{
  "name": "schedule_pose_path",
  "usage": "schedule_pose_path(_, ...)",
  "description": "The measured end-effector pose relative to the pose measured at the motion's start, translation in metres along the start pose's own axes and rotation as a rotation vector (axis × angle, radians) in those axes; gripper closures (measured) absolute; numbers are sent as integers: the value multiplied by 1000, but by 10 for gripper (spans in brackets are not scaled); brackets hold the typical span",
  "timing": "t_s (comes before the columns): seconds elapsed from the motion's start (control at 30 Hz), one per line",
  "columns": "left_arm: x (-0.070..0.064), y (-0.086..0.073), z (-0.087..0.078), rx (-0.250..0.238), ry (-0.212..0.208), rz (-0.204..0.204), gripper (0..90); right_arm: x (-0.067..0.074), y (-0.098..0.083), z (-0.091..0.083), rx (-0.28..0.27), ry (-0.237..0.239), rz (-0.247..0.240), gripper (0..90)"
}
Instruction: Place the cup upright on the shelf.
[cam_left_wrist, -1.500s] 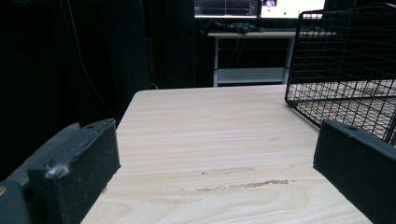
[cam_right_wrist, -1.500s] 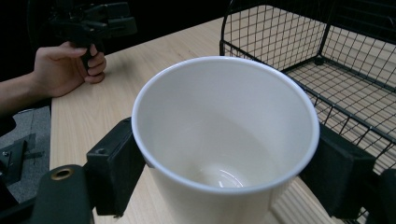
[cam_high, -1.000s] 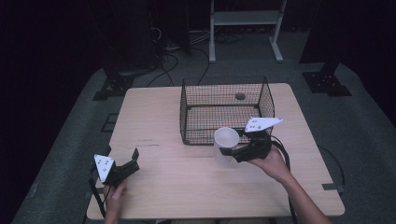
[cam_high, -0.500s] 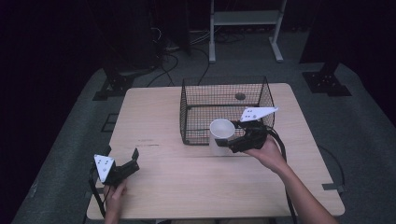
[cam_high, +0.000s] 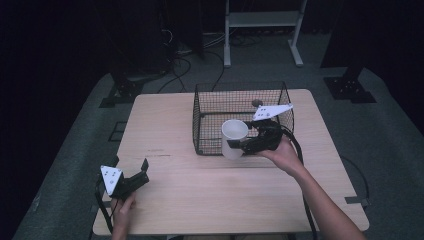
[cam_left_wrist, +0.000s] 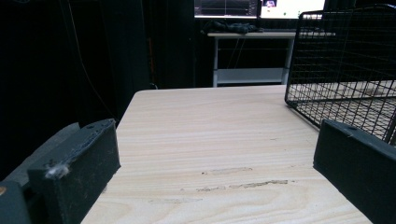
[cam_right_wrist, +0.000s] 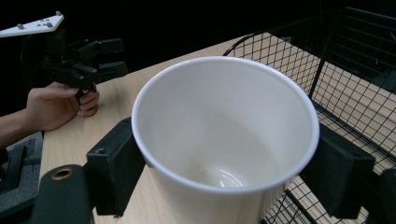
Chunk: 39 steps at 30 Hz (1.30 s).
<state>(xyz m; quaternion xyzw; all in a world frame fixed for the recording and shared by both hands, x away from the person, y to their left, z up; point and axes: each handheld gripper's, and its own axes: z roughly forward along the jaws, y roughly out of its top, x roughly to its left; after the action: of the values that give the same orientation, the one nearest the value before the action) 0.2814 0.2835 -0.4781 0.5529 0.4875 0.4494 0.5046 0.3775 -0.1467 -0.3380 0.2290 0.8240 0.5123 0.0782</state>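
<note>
**White cup held at the basket's near wall**

Fingers (cam_right_wrist: 116, 172) of the right gripper (cam_high: 245, 145) press on either side of a white cup (cam_high: 234, 138), one black pad against each flank just below the rim, so the cup is clamped between them. In the right gripper view the cup (cam_right_wrist: 224, 135) stands upright with its mouth open to the camera, and its inside is bare and white down to the bottom. It is held off the table (cam_high: 165, 125), at the near wall of the wire basket (cam_high: 200, 120), with its rim about level with the basket's top edge; from the high view I cannot tell whether the cup touches the mesh. The basket (cam_right_wrist: 355, 84) sits toward the table's far right part. A small dark round thing (cam_high: 257, 103) lies on the basket floor near the far wall; what it is cannot be made out.

Well apart, near the table's near left corner, the left gripper (cam_high: 136, 175) rests low over the wood in the person's left hand (cam_high: 124, 206). Its jaws stand wide apart with bare table between them, as the left gripper view shows, the basket (cam_left_wrist: 345, 70) at that view's right edge.
</note>
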Motion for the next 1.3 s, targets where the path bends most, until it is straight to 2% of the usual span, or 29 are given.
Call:
schedule_pose_path(0.87, 1, 0, 0, 1, -2, -4, 0, -23, 31, 16, -3, -21, 6, 199)
schedule_pose_path(1.3, 1, 0, 0, 2, -1, -6, 0, -45, 40, 25, 13, -43, 35, 199)
